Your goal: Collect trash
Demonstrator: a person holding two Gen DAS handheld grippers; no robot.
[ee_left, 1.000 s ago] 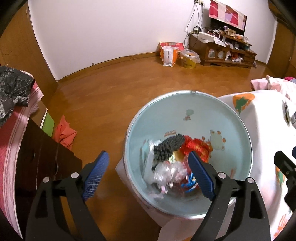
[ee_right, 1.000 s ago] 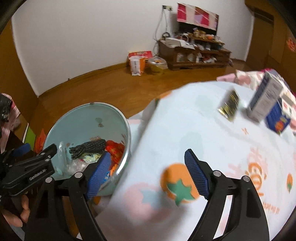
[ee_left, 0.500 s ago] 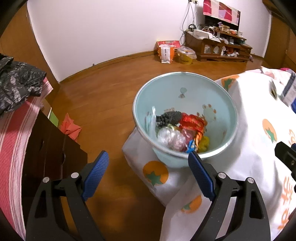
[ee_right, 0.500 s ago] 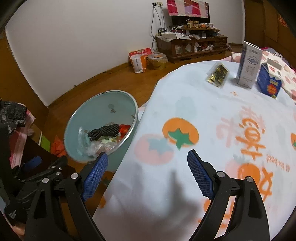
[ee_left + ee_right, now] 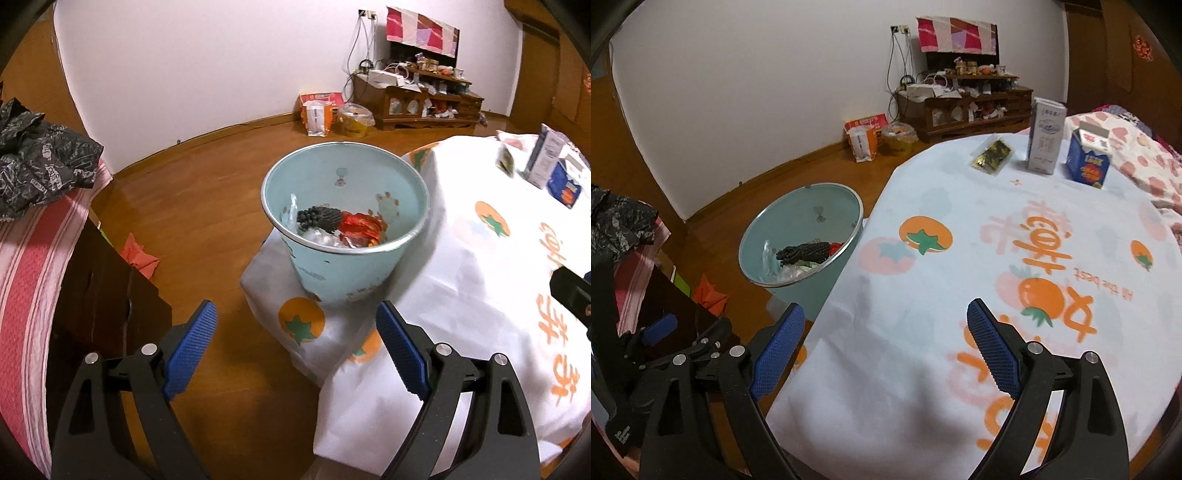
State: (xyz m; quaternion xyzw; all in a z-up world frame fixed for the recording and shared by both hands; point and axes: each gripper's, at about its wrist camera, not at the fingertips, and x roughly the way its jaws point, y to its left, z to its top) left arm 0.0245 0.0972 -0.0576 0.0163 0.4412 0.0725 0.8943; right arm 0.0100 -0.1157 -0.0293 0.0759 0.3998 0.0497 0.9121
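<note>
A pale blue bin (image 5: 343,273) (image 5: 827,284) stands on the wooden floor by the table's left edge, holding a black knitted piece (image 5: 319,216), a red wrapper (image 5: 360,229) and clear plastic. My left gripper (image 5: 295,347) hangs open and empty, back from the bin and above the floor. My right gripper (image 5: 882,343) is open and empty over the near edge of the white tablecloth (image 5: 1015,258). At the table's far side stand a gold-black snack packet (image 5: 991,158), a tall white carton (image 5: 1045,140) and a small blue carton (image 5: 1089,158).
A dark cabinet (image 5: 96,295) with a pink striped cloth and a black bag (image 5: 40,162) stands at the left. An orange scrap (image 5: 138,254) lies on the floor. A low wooden shelf (image 5: 964,107) and bags (image 5: 866,138) line the far wall. Pink bedding (image 5: 1137,155) lies beyond the table.
Both grippers have drawn back from the bin, which now looks smaller and farther off. The right view has swung over the tablecloth, and its jaws stand slightly wider than before.
</note>
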